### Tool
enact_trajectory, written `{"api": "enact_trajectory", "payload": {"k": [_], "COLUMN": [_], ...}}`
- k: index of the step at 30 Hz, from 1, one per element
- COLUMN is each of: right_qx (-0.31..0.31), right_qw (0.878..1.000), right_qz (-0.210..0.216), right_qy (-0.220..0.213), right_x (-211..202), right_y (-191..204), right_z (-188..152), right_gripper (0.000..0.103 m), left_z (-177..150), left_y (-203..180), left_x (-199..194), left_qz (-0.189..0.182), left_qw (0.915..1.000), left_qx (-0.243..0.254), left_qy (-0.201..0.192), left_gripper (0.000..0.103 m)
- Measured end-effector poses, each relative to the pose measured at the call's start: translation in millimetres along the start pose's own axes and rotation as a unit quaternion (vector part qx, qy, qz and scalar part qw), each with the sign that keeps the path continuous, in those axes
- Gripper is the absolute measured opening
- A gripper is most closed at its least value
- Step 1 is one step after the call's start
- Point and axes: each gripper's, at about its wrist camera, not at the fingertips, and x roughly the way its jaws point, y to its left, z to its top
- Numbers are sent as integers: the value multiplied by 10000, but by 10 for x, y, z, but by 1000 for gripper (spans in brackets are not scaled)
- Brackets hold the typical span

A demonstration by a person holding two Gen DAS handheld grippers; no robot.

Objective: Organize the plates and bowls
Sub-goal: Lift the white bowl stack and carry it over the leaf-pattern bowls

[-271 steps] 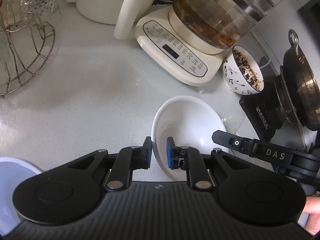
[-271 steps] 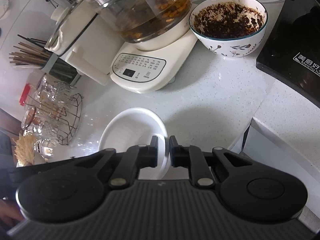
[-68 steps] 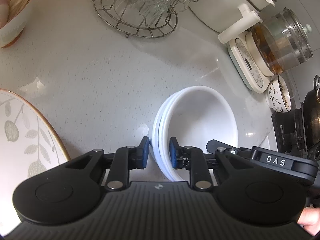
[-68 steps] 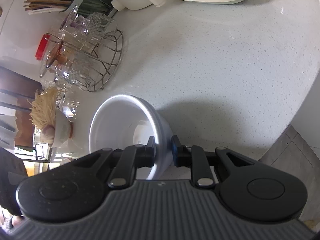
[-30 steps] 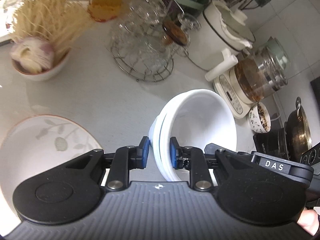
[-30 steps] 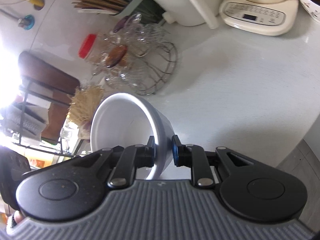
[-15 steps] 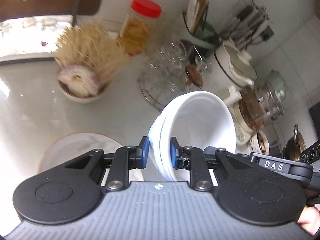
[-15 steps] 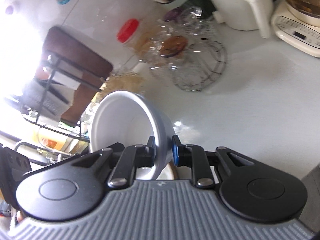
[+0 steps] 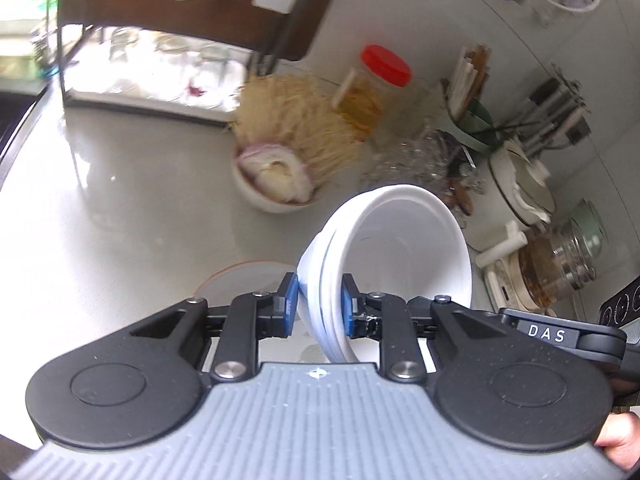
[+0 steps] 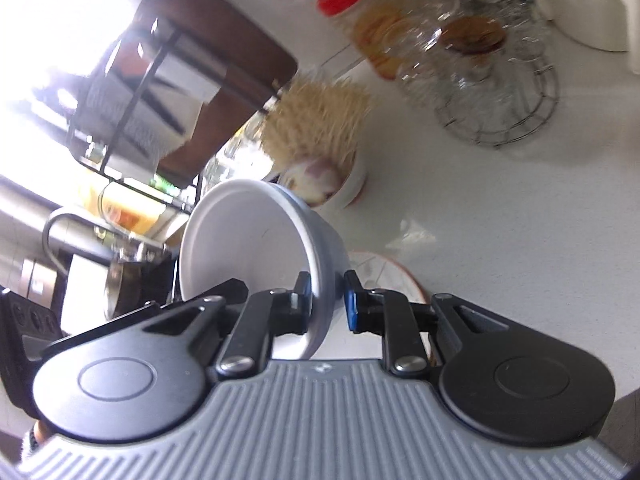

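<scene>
The white counter (image 9: 120,216) lay below, and the stack of white bowls (image 9: 384,256) hung tilted in the air above the patterned plate (image 10: 396,276). The left gripper (image 9: 319,305) and the right gripper (image 10: 327,297) each pinched its rim on opposite sides. I judged this the carrying step; next the stack needed a level, gentle lowering.

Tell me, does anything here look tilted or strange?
Yes. The stack of white bowls is held off the counter, tipped on its side, pinched at the rim by the left tool and the right tool. Nothing is spilled.

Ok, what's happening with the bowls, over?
Left gripper and right gripper both clamp the stacked white bowls, tilted, airborne. Patterned plate below. Nothing blocking.
</scene>
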Motion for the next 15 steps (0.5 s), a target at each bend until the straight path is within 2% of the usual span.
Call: {"api": "enact_trajectory", "payload": {"k": [5,10,15], "right_qx": [-204,-286,-275], "right_qw": [9994,9968,9953], "right_qz": [-74,-265,-352], "right_qy": [281,697,855], "right_x": [216,459,575], "right_y": [-6,-100,-209], "right_z": [-67,-170,-210], "right_gripper": [20,19,19], "left_z": [-150,-308,-448], "left_y": [226,410,482], "left_x": [77,290,443], "left_qz": [123,253,363], "left_qw": [9996,9980,9967], "left_qx": [-249,-508,-576], "left_qy": [58,291,445], "left_gripper": [26,25,25]}}
